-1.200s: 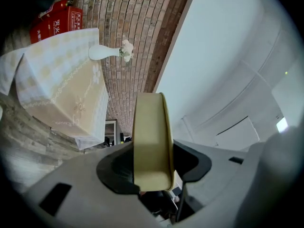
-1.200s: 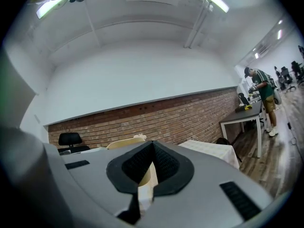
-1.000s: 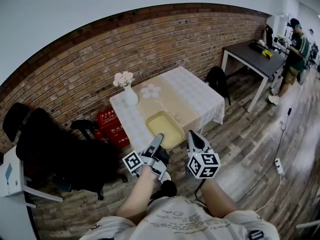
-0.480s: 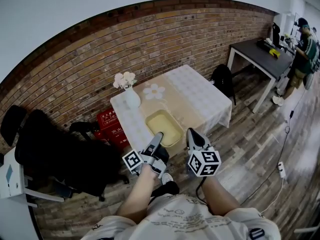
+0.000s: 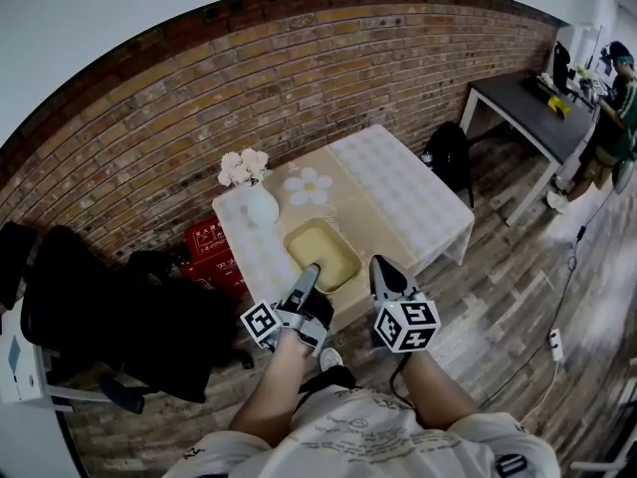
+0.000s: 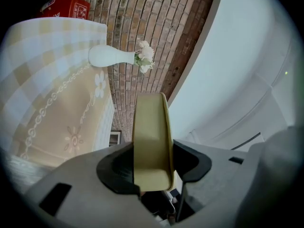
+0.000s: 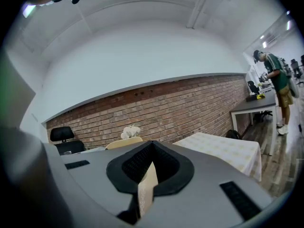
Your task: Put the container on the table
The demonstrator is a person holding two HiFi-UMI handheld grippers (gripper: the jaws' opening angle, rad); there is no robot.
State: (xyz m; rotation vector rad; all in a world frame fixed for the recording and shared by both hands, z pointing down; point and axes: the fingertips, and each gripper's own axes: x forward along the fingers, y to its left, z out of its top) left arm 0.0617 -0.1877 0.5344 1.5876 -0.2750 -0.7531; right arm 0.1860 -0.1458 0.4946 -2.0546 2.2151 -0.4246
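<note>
My left gripper point(image 5: 309, 275) is clamped on the near wall of the yellow container point(image 5: 321, 254). In the left gripper view that wall fills the gap between the pads. My right gripper point(image 7: 148, 172) has its jaws drawn together with none of the container between them. In the head view it sits just beside the container's right side, carrying nothing.

The container is over the near end of the table point(image 5: 403, 182), in front of the white vase point(image 5: 261, 208) with its flowers. From this steep angle I can't be sure whether its base is resting on the cloth or hanging just above it. With the grip this firm, I take it as not set down.

As I read it, the pick-up and the carry to the table are done. What's left is to lower the container until it sits flat, well in from the table's edge, then open the left gripper and back it off the rim without dragging the container along.
</note>
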